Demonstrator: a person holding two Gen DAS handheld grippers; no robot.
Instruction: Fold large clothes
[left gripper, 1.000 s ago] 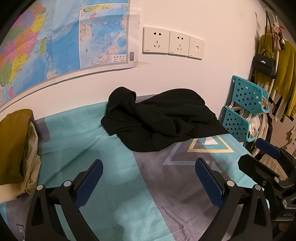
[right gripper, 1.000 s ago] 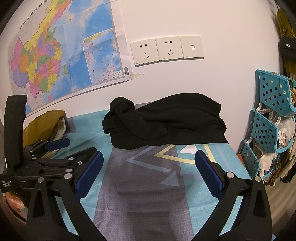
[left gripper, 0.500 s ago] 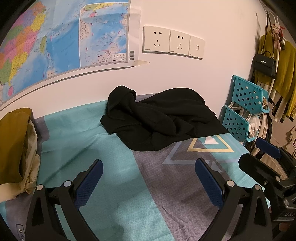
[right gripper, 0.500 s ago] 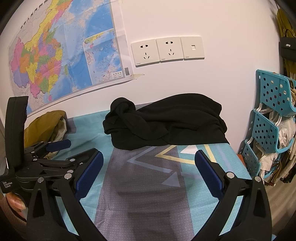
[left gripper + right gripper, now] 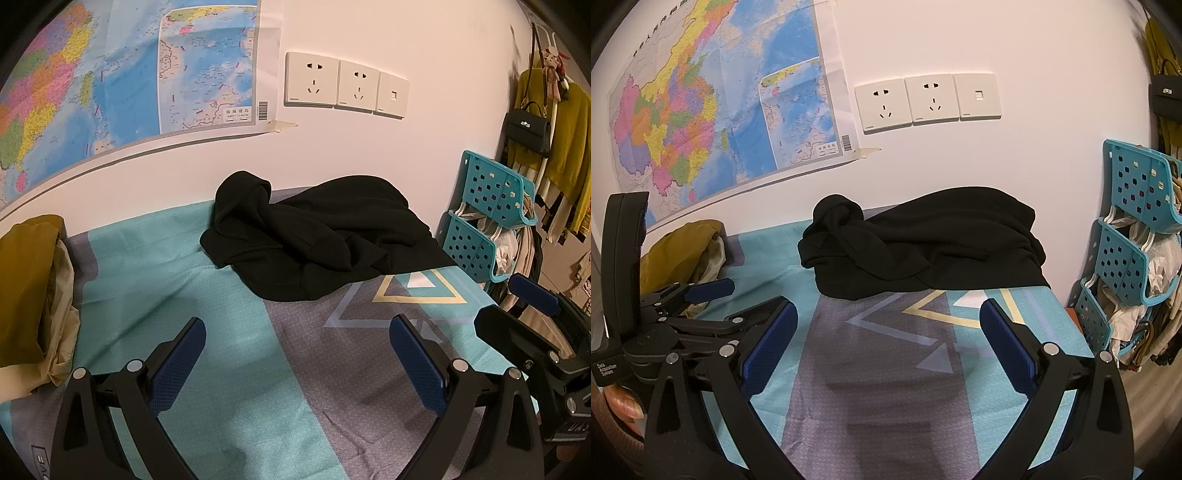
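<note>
A black hooded garment [image 5: 317, 236] [image 5: 923, 247] lies crumpled in a heap at the far side of the teal and grey cloth-covered table [image 5: 229, 332] [image 5: 886, 369], against the wall. My left gripper [image 5: 295, 354] hovers open above the cloth, well short of the garment, with nothing between its blue pads. My right gripper [image 5: 886, 336] is open too and just as far from the heap. In the left wrist view the right gripper [image 5: 535, 314] shows at the right edge. In the right wrist view the left gripper [image 5: 716, 306] appears at the left, held by a hand [image 5: 624, 406].
A mustard and cream pile of clothes [image 5: 29, 291] [image 5: 683, 251] sits at the table's left end. A teal perforated rack [image 5: 487, 218] [image 5: 1126, 251] stands off the right end, with hanging clothes and a black bag [image 5: 528, 129] behind. A map and wall sockets [image 5: 347, 86] are above.
Both views have shifted only slightly; the grippers have drifted a little and stay open. The garment has not moved.
</note>
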